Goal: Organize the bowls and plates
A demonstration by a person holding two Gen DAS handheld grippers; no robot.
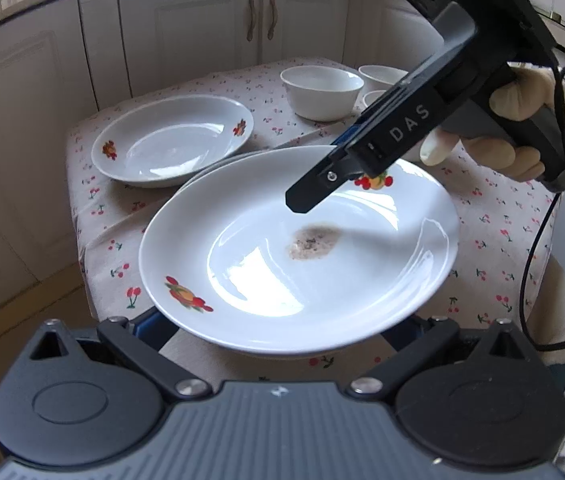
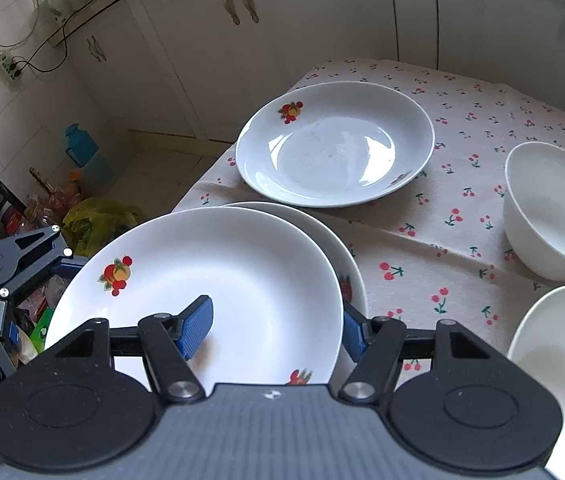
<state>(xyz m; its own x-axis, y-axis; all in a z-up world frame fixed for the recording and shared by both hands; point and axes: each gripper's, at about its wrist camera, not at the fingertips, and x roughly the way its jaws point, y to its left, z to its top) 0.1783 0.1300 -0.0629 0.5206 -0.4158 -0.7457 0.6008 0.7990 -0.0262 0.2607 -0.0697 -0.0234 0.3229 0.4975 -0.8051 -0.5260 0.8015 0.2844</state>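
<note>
- Cream kitchen cabinets (image 1: 186, 24) stand behind a small table (image 1: 494, 240) under a cherry-print cloth.
- On the cloth: a fruit-printed plate (image 2: 334, 148) at the far corner, well apart from the grippers, and white bowls (image 2: 550, 208) toward the right side.
- Right gripper (image 2: 278, 330): jaws partly open, closed on the rim of a top plate (image 2: 222, 280). One blue pad (image 2: 196, 326) lies on the plate's inner face; the other sits outside the rim at its right edge.
- That top plate sits tilted over another plate (image 2: 322, 232), whose edge shows just behind it.
- Left gripper (image 1: 282, 336): its fingertips are hidden beneath the near rim of the top plate (image 1: 298, 248), so I cannot tell how wide they stand or whether they touch it.
- Only the left view shows a brown smear (image 1: 314, 242) near the plate's centre, the right gripper's body from the side, and the gloved hand (image 1: 494, 132) on its handle.
- Only the right view shows the pads on the rim, a clutter of bags and a blue jug (image 2: 80, 146) on the floor, and a wall socket with cables.
</note>
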